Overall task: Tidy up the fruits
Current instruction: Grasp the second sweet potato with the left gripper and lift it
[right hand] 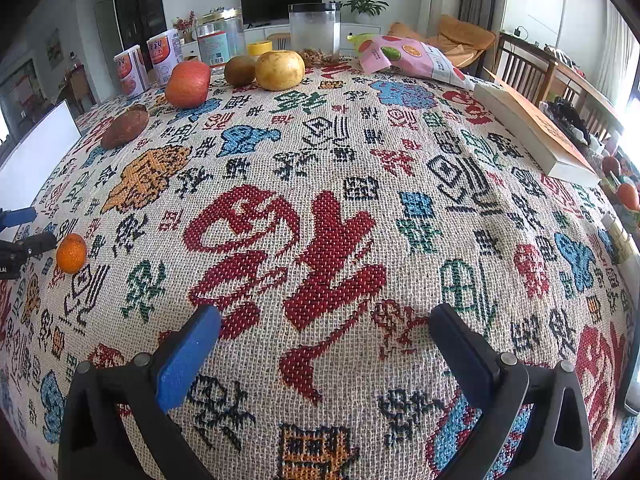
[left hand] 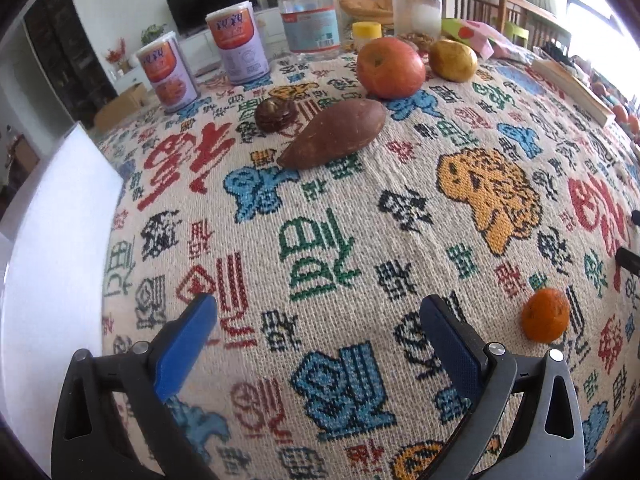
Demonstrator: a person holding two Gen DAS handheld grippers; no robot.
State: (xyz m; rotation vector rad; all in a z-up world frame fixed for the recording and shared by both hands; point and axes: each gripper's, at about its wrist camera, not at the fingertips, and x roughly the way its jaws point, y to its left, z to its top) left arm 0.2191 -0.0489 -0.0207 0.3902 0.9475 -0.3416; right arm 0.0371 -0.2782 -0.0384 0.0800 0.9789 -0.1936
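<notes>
Both grippers empty. Left gripper [left hand: 318,316] has fingers wide apart over bare tablecloth [left hand: 360,216]; right gripper [right hand: 325,326] likewise, jaws spread, nothing between them.

Fruit layout: tangerine [left hand: 545,314] sits alone toward the near edge of the table, just beside the left gripper's right finger and well apart from the rest. Apple [left hand: 390,67], pear [left hand: 453,59] and sweet potato [left hand: 334,134] cluster toward the far edge, in front of the cans [left hand: 238,46] and jars [left hand: 310,20]. A kiwi [right hand: 240,71] shows only in the right view, between apple and pear. A dark brown lump [left hand: 276,114] sits next to the sweet potato; can't tell what it is.

Handling, my read: tangerine is light, soft-skinned and will roll, so pinch across its widest part, gently. Apple and pear are firm, heavier and smooth; grip across the middle or they slip. Sweet potato is stiff and tapered: take it across the thick midsection, not the ends.
</notes>
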